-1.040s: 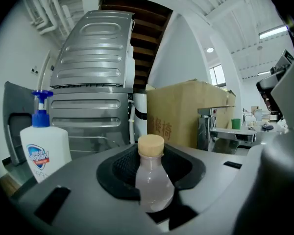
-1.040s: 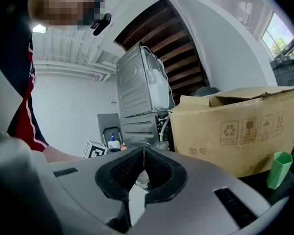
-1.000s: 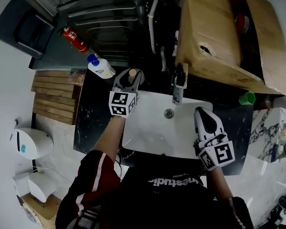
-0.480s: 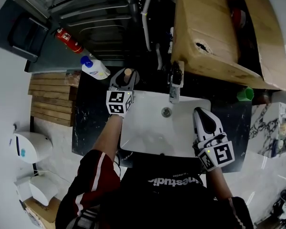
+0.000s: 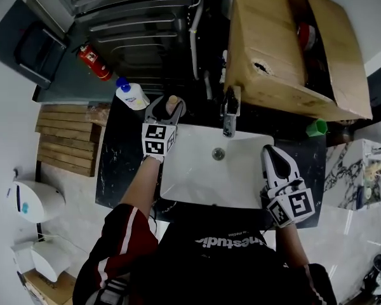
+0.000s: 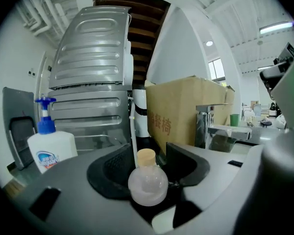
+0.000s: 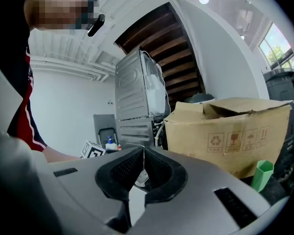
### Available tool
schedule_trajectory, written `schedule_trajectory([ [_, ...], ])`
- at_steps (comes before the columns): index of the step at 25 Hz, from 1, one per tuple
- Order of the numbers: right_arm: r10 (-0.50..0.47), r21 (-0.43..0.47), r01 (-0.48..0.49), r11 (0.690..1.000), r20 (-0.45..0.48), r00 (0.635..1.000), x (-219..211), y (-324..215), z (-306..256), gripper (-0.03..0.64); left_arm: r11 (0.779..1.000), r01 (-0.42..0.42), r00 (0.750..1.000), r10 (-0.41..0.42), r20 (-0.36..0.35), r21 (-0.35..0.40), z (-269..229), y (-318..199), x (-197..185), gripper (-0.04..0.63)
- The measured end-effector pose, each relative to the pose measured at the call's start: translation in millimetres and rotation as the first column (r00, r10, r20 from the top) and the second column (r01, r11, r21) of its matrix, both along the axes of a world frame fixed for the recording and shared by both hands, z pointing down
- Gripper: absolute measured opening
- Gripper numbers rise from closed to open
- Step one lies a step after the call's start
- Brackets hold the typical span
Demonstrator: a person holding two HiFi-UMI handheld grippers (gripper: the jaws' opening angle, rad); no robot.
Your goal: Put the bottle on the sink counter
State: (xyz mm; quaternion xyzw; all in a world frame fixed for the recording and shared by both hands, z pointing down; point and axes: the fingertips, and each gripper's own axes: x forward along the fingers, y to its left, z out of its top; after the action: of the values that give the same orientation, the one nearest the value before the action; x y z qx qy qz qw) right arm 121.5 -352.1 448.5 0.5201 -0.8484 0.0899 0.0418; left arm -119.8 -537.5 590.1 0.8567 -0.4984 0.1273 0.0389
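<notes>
Found bottle standing upright, cork up, near the back left corner of the counter, just beside the back left corner of the sink and near a soap dispenser. Found left gripper with jaws just opened wide, one on either side of the bottle, pads clear of it. Recorded right gripper over the counter's right side by the sink's right edge, jaws closed together on nothing.

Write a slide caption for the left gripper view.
The left gripper, fingers just opened, flanks a small round clear bottle with a cork stopper; a white, blue-topped pump bottle stands at left.
</notes>
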Motion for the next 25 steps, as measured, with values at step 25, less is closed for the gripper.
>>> schedule_trajectory([
  [25, 0.0, 0.146, -0.003, 0.989, 0.023, 1.0, 30, 154, -78, 0.04, 0.967, -0.137, 0.961, 0.182, -0.209, 0.214, -188, 285, 71, 0.014],
])
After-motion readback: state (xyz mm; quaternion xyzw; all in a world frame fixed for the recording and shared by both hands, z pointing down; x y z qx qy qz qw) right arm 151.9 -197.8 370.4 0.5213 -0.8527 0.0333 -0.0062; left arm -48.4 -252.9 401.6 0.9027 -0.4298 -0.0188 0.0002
